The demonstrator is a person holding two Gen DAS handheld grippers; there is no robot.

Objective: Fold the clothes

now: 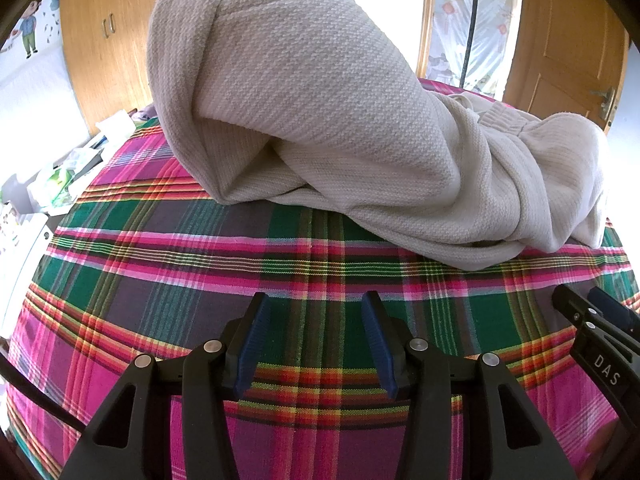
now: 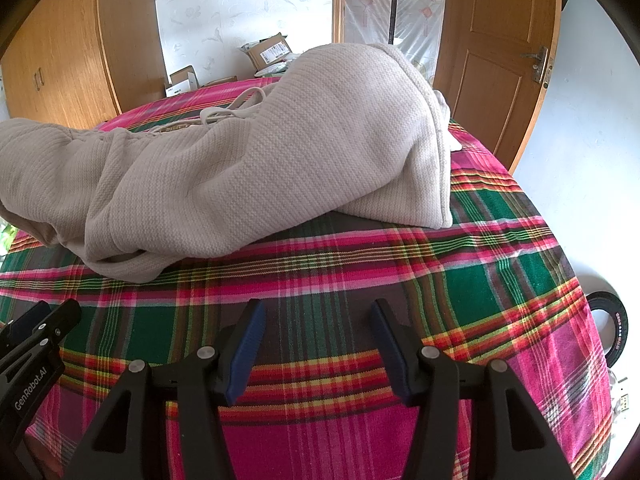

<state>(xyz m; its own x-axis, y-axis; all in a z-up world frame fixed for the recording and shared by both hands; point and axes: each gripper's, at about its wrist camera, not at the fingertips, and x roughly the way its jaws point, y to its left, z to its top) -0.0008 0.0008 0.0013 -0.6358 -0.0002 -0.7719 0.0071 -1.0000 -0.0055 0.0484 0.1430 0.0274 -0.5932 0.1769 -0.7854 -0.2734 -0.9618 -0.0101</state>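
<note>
A beige knitted garment (image 1: 328,120) lies bunched in a heap on the plaid cloth (image 1: 200,272); it also shows in the right wrist view (image 2: 248,168), with a drawstring (image 2: 236,108) on its far side. My left gripper (image 1: 316,304) is open and empty, a short way in front of the heap, above the cloth. My right gripper (image 2: 318,310) is open and empty, also in front of the heap. The right gripper (image 1: 580,312) shows at the left view's right edge, and the left gripper (image 2: 44,320) at the right view's left edge.
The plaid cloth (image 2: 460,280) covers the whole surface. Papers and packets (image 1: 72,164) lie off its left edge. Cardboard boxes (image 2: 268,52) stand behind it. A wooden wardrobe (image 2: 60,52) and a door (image 2: 500,60) are at the back. A black tyre (image 2: 612,320) lies on the floor right.
</note>
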